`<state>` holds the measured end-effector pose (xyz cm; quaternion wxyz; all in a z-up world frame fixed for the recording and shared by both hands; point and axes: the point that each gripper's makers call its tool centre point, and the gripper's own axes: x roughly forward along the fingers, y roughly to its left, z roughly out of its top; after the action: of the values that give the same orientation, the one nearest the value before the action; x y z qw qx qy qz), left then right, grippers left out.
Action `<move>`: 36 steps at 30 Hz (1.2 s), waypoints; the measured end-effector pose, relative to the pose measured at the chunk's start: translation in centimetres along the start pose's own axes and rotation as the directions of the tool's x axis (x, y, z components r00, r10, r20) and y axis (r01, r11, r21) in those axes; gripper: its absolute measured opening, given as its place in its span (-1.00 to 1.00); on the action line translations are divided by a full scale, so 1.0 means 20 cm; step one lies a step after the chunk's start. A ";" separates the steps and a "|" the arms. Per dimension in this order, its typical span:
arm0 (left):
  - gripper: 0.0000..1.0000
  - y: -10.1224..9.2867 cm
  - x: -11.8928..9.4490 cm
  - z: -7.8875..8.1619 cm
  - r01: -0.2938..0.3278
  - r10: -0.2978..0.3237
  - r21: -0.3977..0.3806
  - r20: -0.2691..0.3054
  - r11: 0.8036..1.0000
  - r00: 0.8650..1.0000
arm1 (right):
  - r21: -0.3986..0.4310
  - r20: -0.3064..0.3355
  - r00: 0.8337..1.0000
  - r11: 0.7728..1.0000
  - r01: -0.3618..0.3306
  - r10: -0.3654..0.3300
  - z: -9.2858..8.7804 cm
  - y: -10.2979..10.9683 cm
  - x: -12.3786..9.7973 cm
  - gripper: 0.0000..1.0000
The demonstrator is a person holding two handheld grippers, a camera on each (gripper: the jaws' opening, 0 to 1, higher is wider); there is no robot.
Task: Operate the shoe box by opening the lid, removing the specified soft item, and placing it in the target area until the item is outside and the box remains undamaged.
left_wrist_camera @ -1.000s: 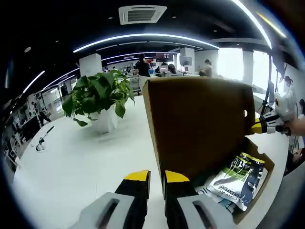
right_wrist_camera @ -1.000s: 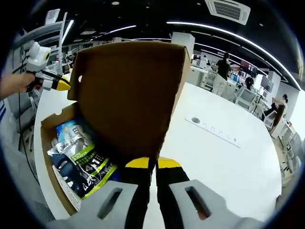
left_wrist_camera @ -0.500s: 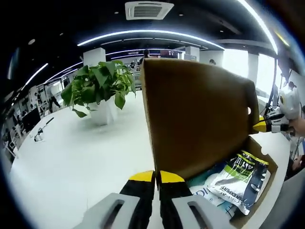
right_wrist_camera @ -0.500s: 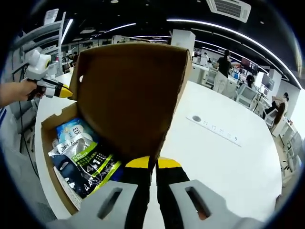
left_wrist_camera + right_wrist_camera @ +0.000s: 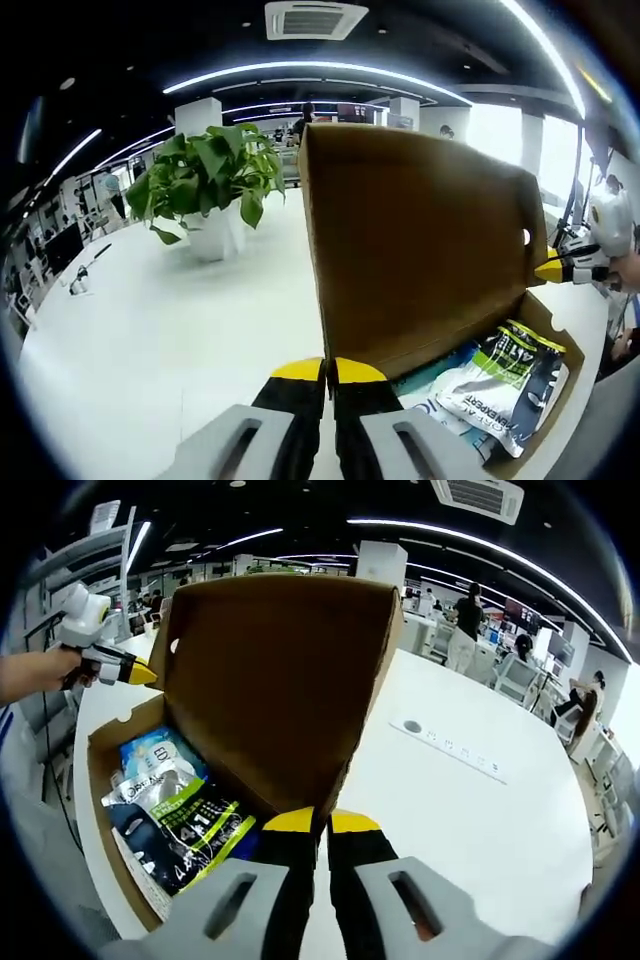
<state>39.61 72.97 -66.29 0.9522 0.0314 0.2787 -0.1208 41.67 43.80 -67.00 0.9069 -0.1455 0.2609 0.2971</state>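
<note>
A brown cardboard shoe box lies on the white table with its lid standing nearly upright. Inside lie soft plastic packets, printed green, black and blue, which also show as packets. My left gripper is shut, and the lid's near edge runs down into its yellow tips. At the lid's other end my right gripper is likewise shut on the lid. Each gripper shows in the other's view: the right gripper and the left gripper, both at the lid's far edge.
A potted green plant stands on the white table to the left of the box. A power strip lies on the table to the right. A person's hand holds the left gripper. The box sits near the table's edge.
The left gripper's jaws, open a second ago, have closed at the lid's edge. The lid now stands a little more upright. The right gripper has stayed shut.
</note>
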 end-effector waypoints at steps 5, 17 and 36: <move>-0.97 0.00 0.01 0.01 0.001 -0.001 -0.001 0.000 1.000 1.000 | -0.010 0.004 1.000 1.000 -0.001 0.001 0.00 -0.01 0.01 -0.97; -0.97 0.01 0.05 0.02 0.000 0.000 -0.005 0.000 1.000 1.000 | -0.024 0.004 1.000 1.000 -0.006 0.006 0.01 -0.03 0.06 -0.95; -0.97 0.03 0.10 0.03 0.000 0.000 -0.018 -0.005 1.000 1.000 | -0.021 -0.002 1.000 1.000 0.001 -0.002 0.01 -0.05 0.10 -0.93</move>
<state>41.65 73.01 -66.93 0.9518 0.0229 0.2821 -0.1181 43.74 43.95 -67.89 0.9054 -0.1552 0.2585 0.2990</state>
